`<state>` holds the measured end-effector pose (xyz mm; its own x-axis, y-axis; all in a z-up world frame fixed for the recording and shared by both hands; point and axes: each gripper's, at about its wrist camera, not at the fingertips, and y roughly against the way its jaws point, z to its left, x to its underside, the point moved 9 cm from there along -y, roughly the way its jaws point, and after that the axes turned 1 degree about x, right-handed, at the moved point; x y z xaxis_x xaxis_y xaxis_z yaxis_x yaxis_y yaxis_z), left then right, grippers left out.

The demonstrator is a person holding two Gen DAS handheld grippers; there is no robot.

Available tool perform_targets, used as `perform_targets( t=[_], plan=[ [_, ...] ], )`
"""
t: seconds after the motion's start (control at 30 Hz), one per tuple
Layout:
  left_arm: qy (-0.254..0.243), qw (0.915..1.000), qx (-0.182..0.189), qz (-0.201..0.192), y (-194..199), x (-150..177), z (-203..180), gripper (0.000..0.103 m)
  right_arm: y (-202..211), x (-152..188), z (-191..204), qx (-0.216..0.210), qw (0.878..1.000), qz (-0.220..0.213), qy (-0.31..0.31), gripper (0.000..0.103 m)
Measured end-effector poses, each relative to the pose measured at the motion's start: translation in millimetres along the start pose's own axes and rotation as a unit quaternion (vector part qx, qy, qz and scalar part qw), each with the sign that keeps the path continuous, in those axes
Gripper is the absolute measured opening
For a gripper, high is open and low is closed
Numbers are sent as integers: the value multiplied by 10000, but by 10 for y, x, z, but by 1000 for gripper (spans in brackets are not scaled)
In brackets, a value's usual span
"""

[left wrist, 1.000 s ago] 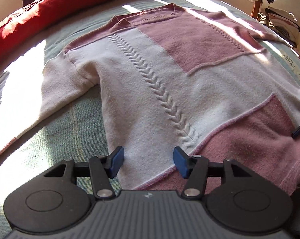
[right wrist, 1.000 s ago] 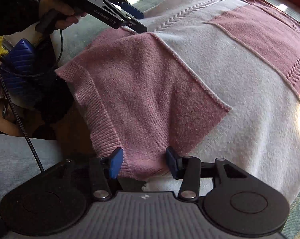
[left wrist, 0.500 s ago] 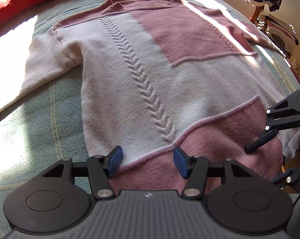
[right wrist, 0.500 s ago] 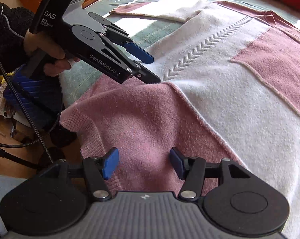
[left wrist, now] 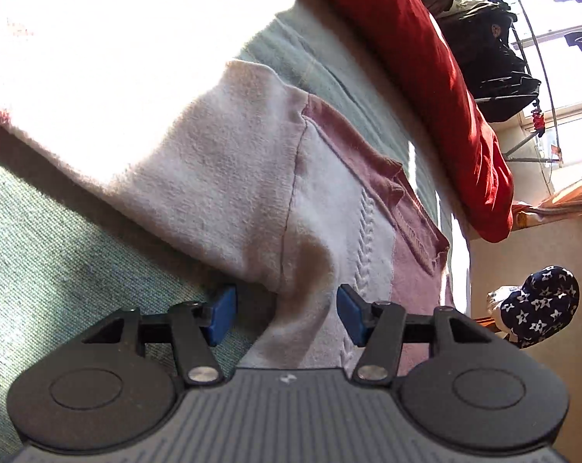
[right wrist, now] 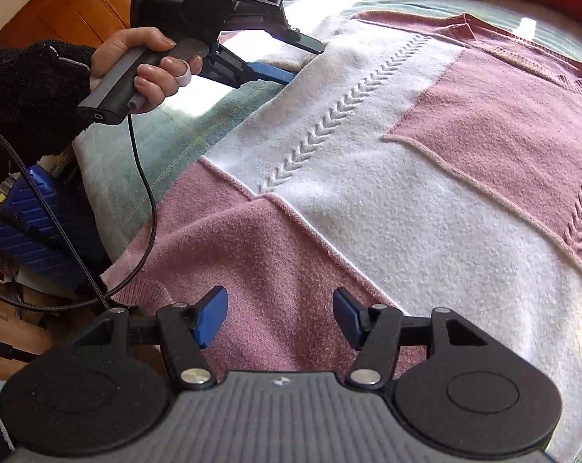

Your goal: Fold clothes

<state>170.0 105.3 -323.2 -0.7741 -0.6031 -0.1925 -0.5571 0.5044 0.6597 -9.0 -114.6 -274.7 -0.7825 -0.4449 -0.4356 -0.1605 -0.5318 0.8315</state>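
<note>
**Sunny bed, one pink-and-white sweater laid flat, both grippers spread**

Sunlight is all over this bed [right wrist: 144,162], which has a pale green plaid cover, and a red pillow [left wrist: 437,88] runs along its far side. Off past the bed edge in the left wrist view is a dark navy cloth with white stars [left wrist: 538,305].

So the sweater [right wrist: 387,193] lies face up and spread flat on the cover: white body with dusty pink blocks and a braided cable stitch up the front. Its pink hem corner sits right ahead of the right gripper [right wrist: 279,318], directly under the fingertips. That gripper's jaws have just been opening and now stand apart, with the pink knit showing below the gap, and the pads aren't pressing on anything.

The left gripper [right wrist: 295,59] is up at the far left of the right one, held by a hand [right wrist: 148,65] coming out of a fuzzy black sleeve [right wrist: 28,92]. From its own camera, the left gripper [left wrist: 287,314] is rolled on its side at the armpit, where the white sleeve [left wrist: 144,88] meets the body. Jaws parted, the sweater's edge in line with the gap; I can't tell whether a fingertip touches the knit, but nothing is pinched.

A blue ribbed case [right wrist: 36,223] sits low beside the bed, left of the right gripper.
</note>
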Motion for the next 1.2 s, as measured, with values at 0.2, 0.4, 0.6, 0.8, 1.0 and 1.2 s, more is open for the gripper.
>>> perform_targets(
  t=[0.2,0.4,0.6,0.8,1.0,1.2],
  plan=[
    [-718,9902,-795,-892,94,-278,-71,31,-29,-36,11,173,9997,111,99,65],
    [-1543,9759,-1531,-220,221,-274,-92,34,9,-28,-11,306,9992,181,182,65],
    [-2977,9447,-1367,-134,324,100,-531,53,86,-237,-154,704,9969,-130,326,68],
    [-4355,8946,-995,122,-162,496,-854,56,-18,-582,-587,1221,9906,-623,38,70],
    [-5031,8497,-1562,243,89,816,-486,58,-160,-204,-725,1555,9875,-251,-41,81],
    [-5550,8207,-1320,317,543,1207,-739,57,80,208,-452,1744,9846,91,128,91]
  ],
)
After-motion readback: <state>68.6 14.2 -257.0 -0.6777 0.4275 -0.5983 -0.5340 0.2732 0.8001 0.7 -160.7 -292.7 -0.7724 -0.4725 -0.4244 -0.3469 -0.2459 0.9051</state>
